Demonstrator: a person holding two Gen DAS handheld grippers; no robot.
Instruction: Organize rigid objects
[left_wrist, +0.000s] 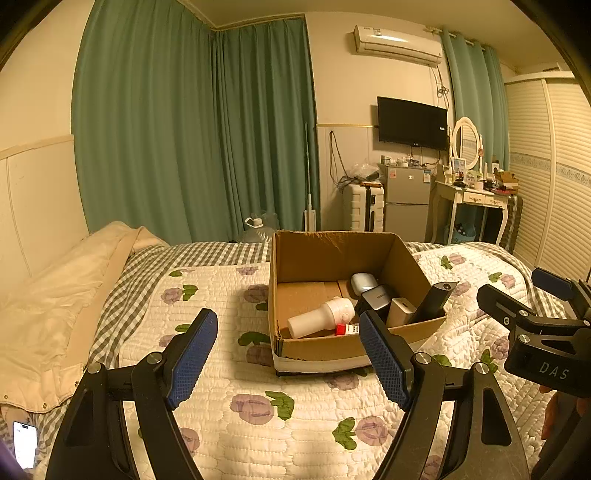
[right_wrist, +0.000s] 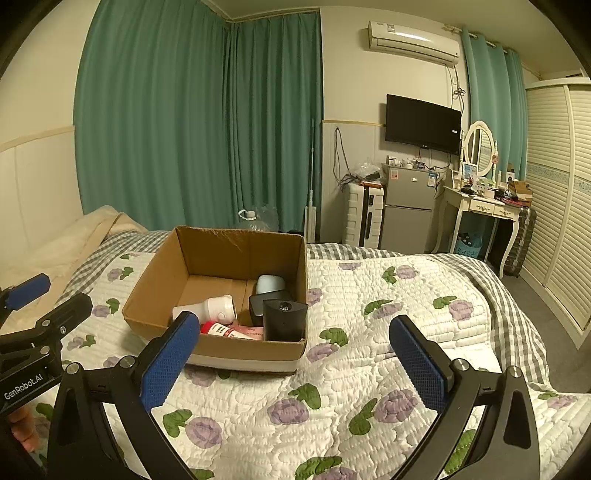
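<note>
An open cardboard box (left_wrist: 332, 254) (right_wrist: 236, 251) stands on the flowered quilt. In it lie a white bottle-shaped device (left_wrist: 320, 318) (right_wrist: 214, 307), a pale blue rounded case (left_wrist: 364, 282) (right_wrist: 269, 284), a dark upright box (right_wrist: 283, 320) (left_wrist: 434, 301), a red and white tube (right_wrist: 229, 330) (left_wrist: 346, 328) and a beige block (left_wrist: 400, 312). My left gripper (left_wrist: 291, 358) is open and empty above the quilt in front of the box. My right gripper (right_wrist: 295, 360) is open and empty, right of the left one; it also shows in the left wrist view (left_wrist: 517, 291).
The quilt (right_wrist: 369, 332) covers the bed, with a cream duvet (left_wrist: 55, 295) at the left. A phone (left_wrist: 25, 445) lies at the left edge. Behind the bed stand green curtains, a water jug (left_wrist: 255, 229), a suitcase, a small fridge (left_wrist: 406, 199) and a dressing table (left_wrist: 472, 199).
</note>
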